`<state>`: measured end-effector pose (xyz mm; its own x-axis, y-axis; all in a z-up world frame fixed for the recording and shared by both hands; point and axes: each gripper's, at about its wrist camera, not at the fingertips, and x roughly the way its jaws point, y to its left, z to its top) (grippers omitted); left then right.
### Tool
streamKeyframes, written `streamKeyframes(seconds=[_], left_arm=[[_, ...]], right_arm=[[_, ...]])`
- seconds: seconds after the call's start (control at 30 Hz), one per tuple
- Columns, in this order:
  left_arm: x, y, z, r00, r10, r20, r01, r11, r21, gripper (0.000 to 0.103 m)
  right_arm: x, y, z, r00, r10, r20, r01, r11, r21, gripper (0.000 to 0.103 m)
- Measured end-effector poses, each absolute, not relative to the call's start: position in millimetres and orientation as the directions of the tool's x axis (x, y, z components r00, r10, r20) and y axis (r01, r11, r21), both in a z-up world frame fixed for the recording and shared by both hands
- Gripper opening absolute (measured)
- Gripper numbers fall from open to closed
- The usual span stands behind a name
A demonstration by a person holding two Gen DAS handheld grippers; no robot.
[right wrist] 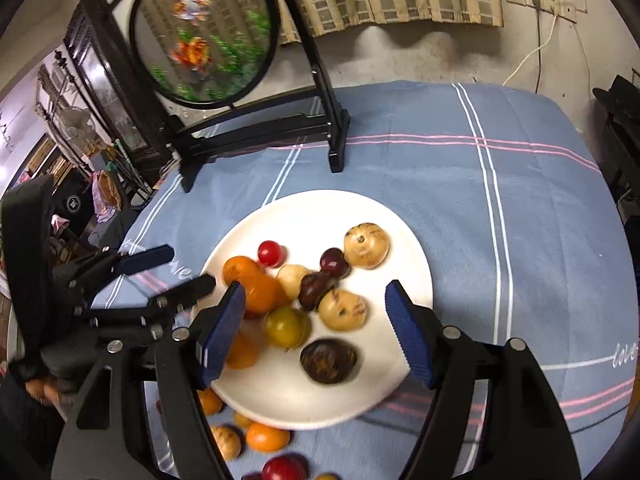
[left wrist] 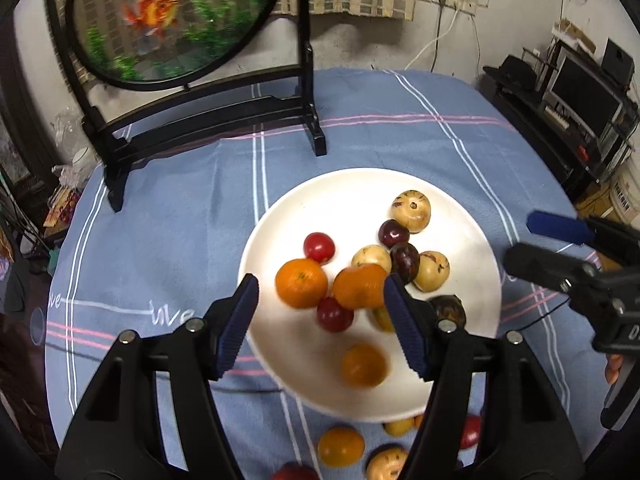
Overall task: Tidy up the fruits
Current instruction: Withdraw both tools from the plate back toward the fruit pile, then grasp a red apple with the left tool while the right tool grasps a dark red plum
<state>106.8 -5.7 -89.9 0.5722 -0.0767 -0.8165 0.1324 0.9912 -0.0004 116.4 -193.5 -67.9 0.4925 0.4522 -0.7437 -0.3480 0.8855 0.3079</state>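
A white plate (left wrist: 340, 200) (right wrist: 320, 216) on the blue checked cloth holds several fruits: oranges (left wrist: 301, 282), red ones (left wrist: 319, 246), beige speckled ones (right wrist: 366, 245), dark purple ones and a dark brown one (right wrist: 328, 360). My left gripper (left wrist: 320, 292) hangs open above the plate's near left side. Nothing is between its pads, and a blurred orange (left wrist: 360, 286) lies under them. My right gripper (right wrist: 316, 292) is open and empty above the brown and a yellow-green fruit (right wrist: 286, 326). Each gripper shows at the other view's edge: the right gripper (left wrist: 524, 240) and the left gripper (right wrist: 186, 268).
More loose fruit lies on the cloth in front of the plate: an orange (left wrist: 340, 446), a beige one (left wrist: 386, 462), a red one (right wrist: 284, 466). A round goldfish screen (left wrist: 180, 20) on a black stand (left wrist: 200, 120) is behind the plate. Shelves (left wrist: 580, 92) stand right of the table.
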Motion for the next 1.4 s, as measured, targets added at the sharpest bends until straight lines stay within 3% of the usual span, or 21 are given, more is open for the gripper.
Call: streamKeyframes(seconds=[0.1, 0.23, 0.4, 0.7, 0.87, 1.23, 1.27, 1.3, 1.37, 1.4], left_arm=[[86.9, 12.0, -84.1, 0.582, -0.074, -0.810, 0.100, 0.995, -0.019, 0.075], [52.9, 38.7, -83.8, 0.582, -0.062, -0.811, 0.064, 0.997, -0.031, 0.076], [17.5, 58.7, -95.2, 0.553, -0.033, -0.832, 0.045, 0.999, -0.010, 0.077], [-30.6, 79.1, -122.0, 0.487, -0.042, -0.872, 0.025, 0.999, -0.034, 0.077], [-43.0, 79.3, -130.4, 0.466, -0.061, -0.883, 0.057, 0.998, -0.039, 0.077], [-25.8, 39.6, -175.0, 0.399, -0.105, -0.911, 0.199, 0.980, -0.026, 0.077], [-20.3, 37.2, -182.2, 0.385, -0.102, -0.917, 0.202, 0.979, -0.024, 0.076], [-17.3, 36.3, -187.4, 0.375, -0.096, -0.922, 0.200, 0.980, -0.021, 0.068], [-12.3, 36.0, -197.4, 0.335, -0.096, -0.937, 0.205, 0.978, -0.027, 0.043], [-12.2, 38.4, -197.8, 0.330, -0.110, -0.937, 0.199, 0.979, -0.045, 0.043]], right_arm=[[82.9, -193.0, -65.5, 0.497, 0.445, -0.745, -0.381, 0.883, 0.273, 0.073], [23.4, -182.1, -78.7, 0.466, 0.456, -0.758, -0.468, 0.854, 0.226, 0.073], [-45.1, -152.4, -122.8, 0.360, 0.403, -0.841, -0.581, 0.803, 0.137, 0.073], [-44.4, -138.6, -169.3, 0.316, 0.338, -0.886, -0.509, 0.849, 0.143, 0.064], [-36.9, -127.9, -179.8, 0.302, 0.331, -0.894, -0.513, 0.847, 0.141, 0.029], [-48.1, -147.2, -163.9, 0.296, 0.374, -0.879, -0.454, 0.865, 0.214, 0.028], [-48.7, -147.8, -164.5, 0.295, 0.374, -0.879, -0.450, 0.866, 0.217, 0.028], [-49.5, -148.3, -165.3, 0.293, 0.373, -0.880, -0.444, 0.869, 0.220, 0.028], [-53.4, -150.0, -164.2, 0.292, 0.371, -0.882, -0.437, 0.872, 0.222, 0.028], [-53.6, -150.8, -164.0, 0.291, 0.373, -0.881, -0.434, 0.872, 0.225, 0.028]])
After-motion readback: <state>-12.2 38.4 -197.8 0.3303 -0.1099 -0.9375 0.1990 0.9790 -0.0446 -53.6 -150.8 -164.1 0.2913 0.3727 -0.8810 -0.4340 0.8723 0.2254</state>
